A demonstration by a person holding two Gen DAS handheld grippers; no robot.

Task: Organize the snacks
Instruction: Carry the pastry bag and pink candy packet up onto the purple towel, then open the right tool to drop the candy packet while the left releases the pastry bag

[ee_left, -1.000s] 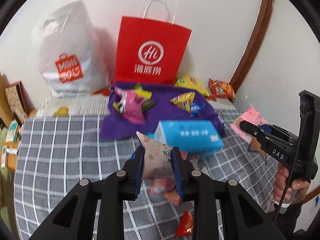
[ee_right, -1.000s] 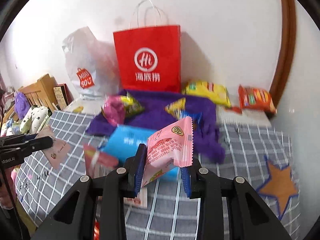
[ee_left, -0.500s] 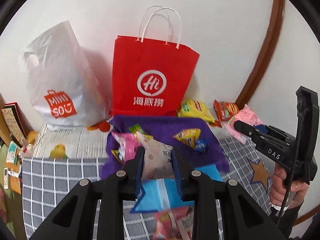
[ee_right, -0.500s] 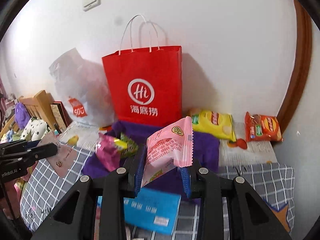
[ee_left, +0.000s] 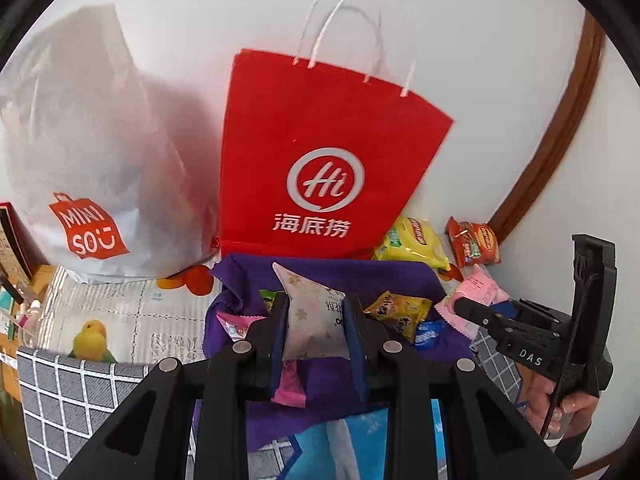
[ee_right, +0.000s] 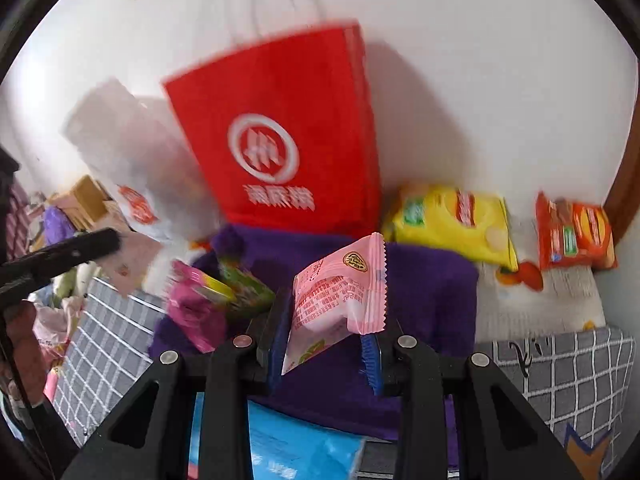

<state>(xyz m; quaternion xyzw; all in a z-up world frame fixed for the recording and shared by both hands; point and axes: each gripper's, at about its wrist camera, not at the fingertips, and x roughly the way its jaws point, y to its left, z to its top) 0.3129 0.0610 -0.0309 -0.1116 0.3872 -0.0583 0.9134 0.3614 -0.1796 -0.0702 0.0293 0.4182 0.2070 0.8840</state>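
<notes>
The right wrist view is smeared by motion: the print on the red paper bag is doubled and unreadable there, and the white plastic bag to its left is only a pale blur. In the left wrist view the red bag's lower edge is hidden behind the purple cloth, and the blue packet at the bottom is mostly covered by the gripper's black frame.

The left gripper is clamped on a pale star-printed snack packet, held upright between the pads above the purple cloth. The right gripper is closed on a pink snack packet, which tilts up to the right over the same cloth. Each gripper shows at the edge of the other's view, with a hand on the right one's handle.

On the cloth lie a yellow candy wrapper and a magenta and green packet. A yellow chip bag and an orange chip bag lie against the wall to the right of the red bag. A grey checked cover spreads under the cloth.

Against the frames a second ago, both bags loom larger and nearer, the blue packet has slid to the bottom edge, and both packets stay gripped as before
</notes>
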